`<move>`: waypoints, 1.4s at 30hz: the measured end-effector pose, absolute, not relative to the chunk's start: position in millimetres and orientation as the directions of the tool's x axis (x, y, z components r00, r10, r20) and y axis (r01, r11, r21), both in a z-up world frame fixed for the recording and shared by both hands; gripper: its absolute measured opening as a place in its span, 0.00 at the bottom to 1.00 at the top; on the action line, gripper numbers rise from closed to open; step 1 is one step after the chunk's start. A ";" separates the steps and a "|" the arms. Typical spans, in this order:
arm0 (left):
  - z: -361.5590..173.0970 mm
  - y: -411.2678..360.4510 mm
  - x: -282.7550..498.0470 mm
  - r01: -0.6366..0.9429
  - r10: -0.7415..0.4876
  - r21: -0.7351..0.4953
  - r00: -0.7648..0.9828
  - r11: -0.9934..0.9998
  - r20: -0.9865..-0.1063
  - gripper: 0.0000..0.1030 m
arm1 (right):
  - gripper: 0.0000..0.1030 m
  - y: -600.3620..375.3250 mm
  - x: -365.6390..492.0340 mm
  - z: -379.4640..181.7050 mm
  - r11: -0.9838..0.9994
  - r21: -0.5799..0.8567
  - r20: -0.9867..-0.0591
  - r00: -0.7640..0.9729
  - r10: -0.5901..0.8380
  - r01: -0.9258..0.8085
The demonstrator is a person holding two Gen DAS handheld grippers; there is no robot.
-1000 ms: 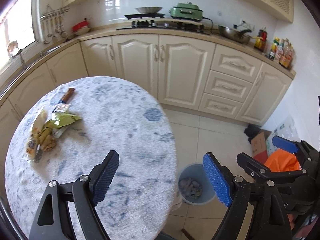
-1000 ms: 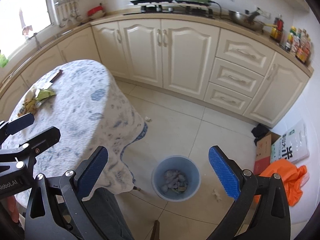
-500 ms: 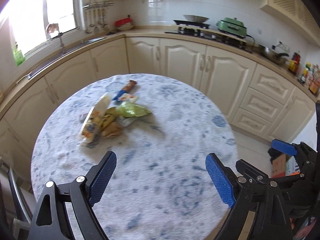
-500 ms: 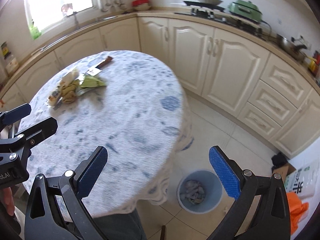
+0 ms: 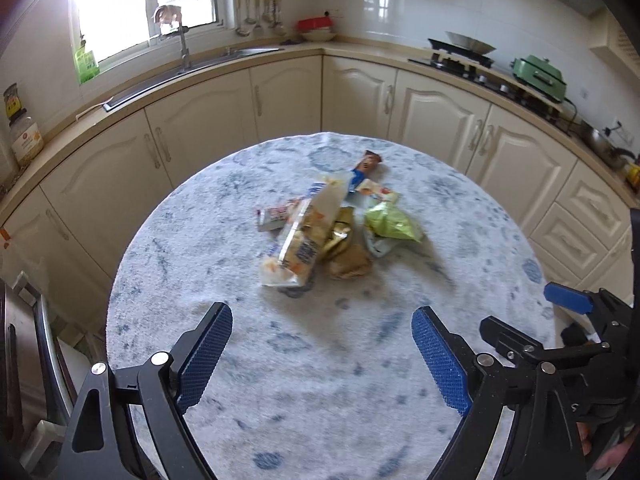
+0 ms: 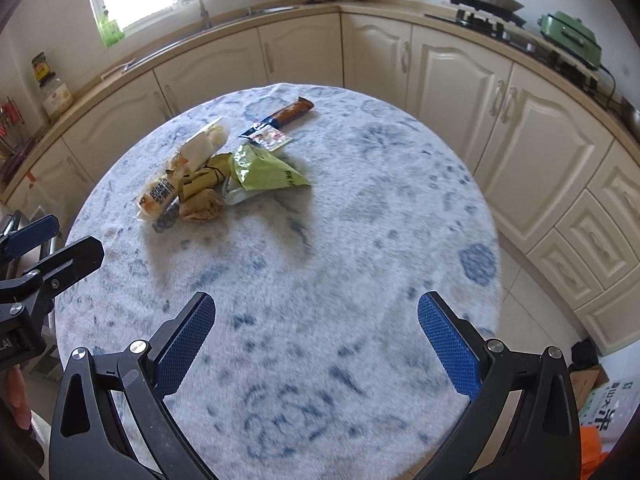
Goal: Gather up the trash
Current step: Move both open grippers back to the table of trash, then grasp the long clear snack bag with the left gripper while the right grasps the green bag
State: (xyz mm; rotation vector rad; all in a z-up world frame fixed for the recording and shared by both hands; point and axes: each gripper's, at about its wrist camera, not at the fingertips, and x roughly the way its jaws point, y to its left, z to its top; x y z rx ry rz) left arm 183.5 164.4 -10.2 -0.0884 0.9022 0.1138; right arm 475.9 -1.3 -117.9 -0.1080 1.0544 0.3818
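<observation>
A pile of snack wrappers lies on the round table (image 5: 328, 360) (image 6: 360, 240): a long clear bread bag (image 5: 304, 232) (image 6: 184, 168), a green packet (image 5: 390, 222) (image 6: 264, 170), gold and brown wrappers (image 5: 348, 260) (image 6: 200, 204), and a brown-blue bar wrapper (image 5: 366, 164) (image 6: 286, 114). My left gripper (image 5: 322, 354) is open and empty above the near part of the table, short of the pile. My right gripper (image 6: 316, 338) is open and empty too, further right. Each gripper shows at the edge of the other's view.
Cream kitchen cabinets (image 5: 360, 92) curve behind the table, with a sink and tap (image 5: 182, 48) at the left and a hob and green cooker (image 5: 540, 76) at the right. A chair (image 5: 36, 328) stands at the table's left. Boxes and an orange bag (image 6: 600, 440) lie on the floor at the right.
Both grippers have swung left from the floor and the blue bin toward the table. The wrapper pile now sits near the middle of both views. Jaws stay open.
</observation>
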 end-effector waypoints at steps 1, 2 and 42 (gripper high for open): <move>-13.5 170.0 190.7 -0.143 0.067 -0.026 0.609 0.989 -0.790 0.86 | 0.99 5.2 482.1 -119.9 0.927 0.093 -0.866 0.429 0.255 -0.364; -18.4 176.2 200.7 -0.155 0.076 -0.022 0.597 0.988 -0.799 0.86 | 0.99 9.6 486.3 -121.7 0.926 0.094 -0.868 0.425 0.256 -0.367; -121.4 256.5 322.9 -0.088 -0.192 -0.289 0.561 0.953 -0.805 0.37 | 0.53 88.6 595.1 -163.6 0.871 0.139 -0.903 0.301 0.307 -0.471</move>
